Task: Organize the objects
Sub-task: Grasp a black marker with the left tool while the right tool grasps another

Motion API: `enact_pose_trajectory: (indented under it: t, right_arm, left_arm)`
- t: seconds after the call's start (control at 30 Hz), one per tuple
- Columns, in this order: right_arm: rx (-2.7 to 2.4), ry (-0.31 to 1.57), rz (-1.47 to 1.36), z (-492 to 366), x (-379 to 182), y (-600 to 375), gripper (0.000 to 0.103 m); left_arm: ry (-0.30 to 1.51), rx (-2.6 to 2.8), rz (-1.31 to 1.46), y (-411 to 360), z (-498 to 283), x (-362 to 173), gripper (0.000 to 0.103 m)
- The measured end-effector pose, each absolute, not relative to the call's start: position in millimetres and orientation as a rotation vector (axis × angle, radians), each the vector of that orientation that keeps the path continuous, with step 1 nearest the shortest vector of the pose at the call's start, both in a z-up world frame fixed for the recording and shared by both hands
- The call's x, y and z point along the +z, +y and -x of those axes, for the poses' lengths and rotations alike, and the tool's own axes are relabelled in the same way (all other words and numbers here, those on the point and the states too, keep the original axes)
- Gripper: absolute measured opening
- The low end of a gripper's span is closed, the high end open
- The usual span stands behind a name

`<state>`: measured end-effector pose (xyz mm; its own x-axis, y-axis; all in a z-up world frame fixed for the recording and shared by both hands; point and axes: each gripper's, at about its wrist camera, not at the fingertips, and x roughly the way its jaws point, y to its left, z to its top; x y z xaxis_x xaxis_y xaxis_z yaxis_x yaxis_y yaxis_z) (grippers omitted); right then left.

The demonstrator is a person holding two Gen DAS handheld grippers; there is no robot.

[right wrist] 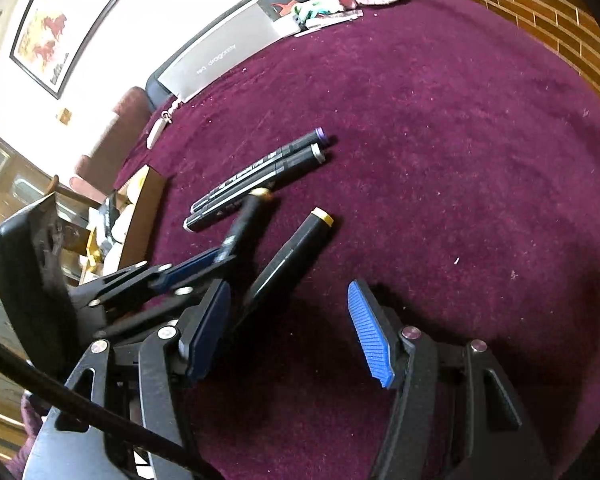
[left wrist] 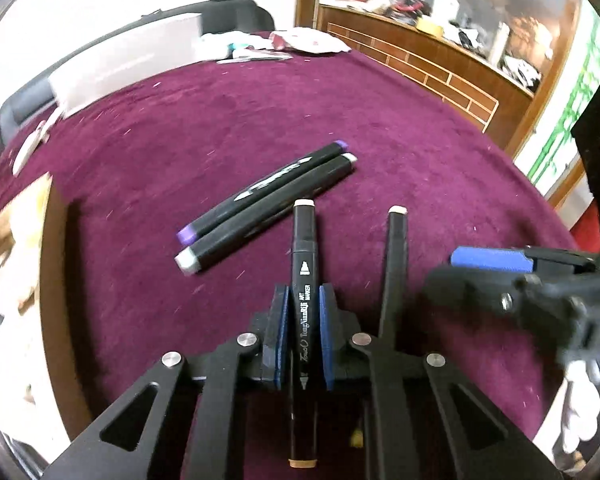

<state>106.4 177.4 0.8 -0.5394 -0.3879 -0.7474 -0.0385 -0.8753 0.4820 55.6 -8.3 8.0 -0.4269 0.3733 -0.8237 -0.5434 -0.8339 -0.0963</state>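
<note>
My left gripper point(left wrist: 303, 300) is shut on a black art marker with beige caps point(left wrist: 303, 280), held just above the purple cloth; it also shows in the right wrist view point(right wrist: 244, 220). Two black markers lie side by side ahead, one purple-capped point(left wrist: 260, 188) and one grey-capped point(left wrist: 268, 212); they show too in the right wrist view point(right wrist: 260, 172). Another black marker point(left wrist: 394, 264) lies to the right of the held one, yellow-capped in the right wrist view point(right wrist: 288, 256). My right gripper point(right wrist: 292, 332) is open and empty, just behind that marker.
A purple cloth covers the table point(left wrist: 380, 120). A white box point(left wrist: 124, 68) and crumpled cloths point(left wrist: 300, 42) lie at the far edge. A cardboard box point(left wrist: 20, 240) sits at the left. A brick-pattern counter point(left wrist: 440, 68) stands beyond on the right.
</note>
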Motion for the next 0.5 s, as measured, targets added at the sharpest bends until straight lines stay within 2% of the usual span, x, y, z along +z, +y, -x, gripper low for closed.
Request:
enact_pose_trajectory:
  t: [0.13,0.3,0.37,0.5]
  right_arm:
    - [-2.488,-0.585,-1.409,-104.8,-0.8,157.5,0.060]
    - [-2.582,-0.356,-1.445,-100.2,-2.0,118.3,0.062]
    - [-2.644,-0.278,-1.467,-96.4,-2.9,111.1,0.051]
    - [-2.734,-0.158,-1.459,-91.9,-5.0,102.9,0.046]
  left_arm:
    - [0.122,2.269,1.293,-38.0,-63.1,9.5,0.011]
    - [0.107,2.303,1.324,-41.5,-67.4,4.0,0.011]
    - [0.098,2.324,1.313,-39.6,-66.8,2.6,0.011]
    - [0.079,2.358,1.272,-42.5,-68.6,-0.3,0.011]
